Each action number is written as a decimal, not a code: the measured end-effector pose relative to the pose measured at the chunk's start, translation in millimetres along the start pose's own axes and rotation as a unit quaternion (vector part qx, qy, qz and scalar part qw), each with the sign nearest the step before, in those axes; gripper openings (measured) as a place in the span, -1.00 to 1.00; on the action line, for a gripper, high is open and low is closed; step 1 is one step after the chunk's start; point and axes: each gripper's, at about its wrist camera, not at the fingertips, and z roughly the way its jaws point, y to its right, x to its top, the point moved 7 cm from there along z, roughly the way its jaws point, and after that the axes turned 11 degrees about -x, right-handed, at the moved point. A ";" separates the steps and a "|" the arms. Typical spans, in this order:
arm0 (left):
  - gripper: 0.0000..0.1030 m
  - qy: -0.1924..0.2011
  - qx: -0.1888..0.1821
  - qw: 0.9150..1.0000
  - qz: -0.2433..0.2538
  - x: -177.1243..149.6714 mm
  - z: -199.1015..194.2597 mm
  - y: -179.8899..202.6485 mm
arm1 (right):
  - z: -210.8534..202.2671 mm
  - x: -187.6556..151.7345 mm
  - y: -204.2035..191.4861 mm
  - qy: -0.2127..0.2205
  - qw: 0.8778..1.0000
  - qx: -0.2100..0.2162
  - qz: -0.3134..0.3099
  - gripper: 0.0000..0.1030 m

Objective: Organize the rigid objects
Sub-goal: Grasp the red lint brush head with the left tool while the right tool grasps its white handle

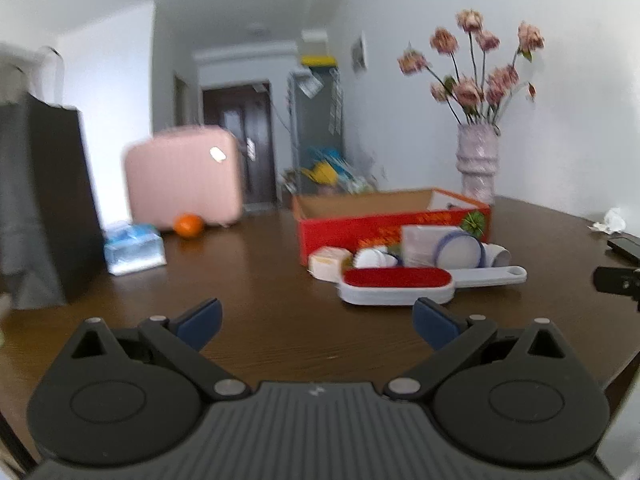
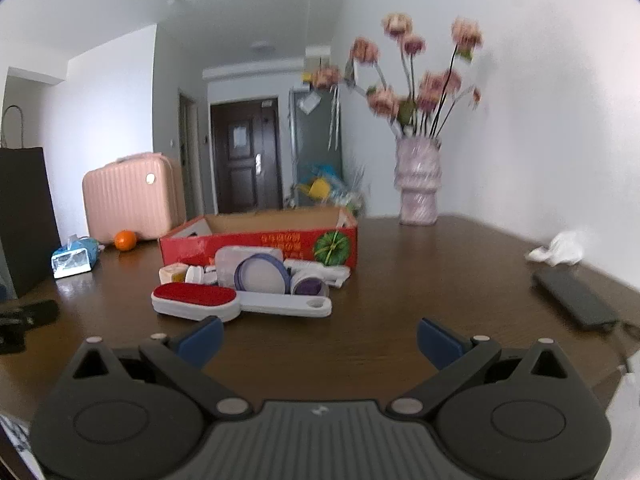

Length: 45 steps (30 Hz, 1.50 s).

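The lint brush [image 2: 195, 298] lies before the containers [image 2: 262, 272], the box [image 2: 260, 240] behind them.

The table [image 2: 400, 280] is dark brown. On it sits a red box [image 2: 260, 246] with a green melon picture (brown inside). In front of the box lies a white brush [image 2: 200, 300] with a red top, and behind it a white lid [image 2: 262, 274] with a purple rim. Left of the box are an orange [image 2: 125, 239] and a pink suitcase [image 2: 132, 200]. Right of the box, pink flowers [image 2: 420, 80] fill a pale vase [image 2: 418, 184]. The gripper pads [image 2: 204, 338] are blue.
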 end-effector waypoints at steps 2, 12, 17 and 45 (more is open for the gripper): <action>1.00 -0.013 -0.014 1.000 -0.009 7.0 19.7 0.3 | 18.3 3.9 0.6 -0.015 1.000 0.016 0.002 1.00; 1.00 -0.065 -0.079 0.994 -0.038 32.4 125.3 -9.8 | 105.4 24.1 -1.8 -0.071 0.997 0.024 -0.007 1.00; 1.00 -0.101 -0.114 0.986 -0.073 31.1 161.6 -21.7 | 150.1 28.6 0.3 -0.127 0.992 0.022 0.003 0.45; 0.12 -0.159 -0.156 0.958 -0.182 14.1 156.6 -25.3 | 165.1 10.7 -4.2 -0.164 0.986 0.036 0.024 -0.77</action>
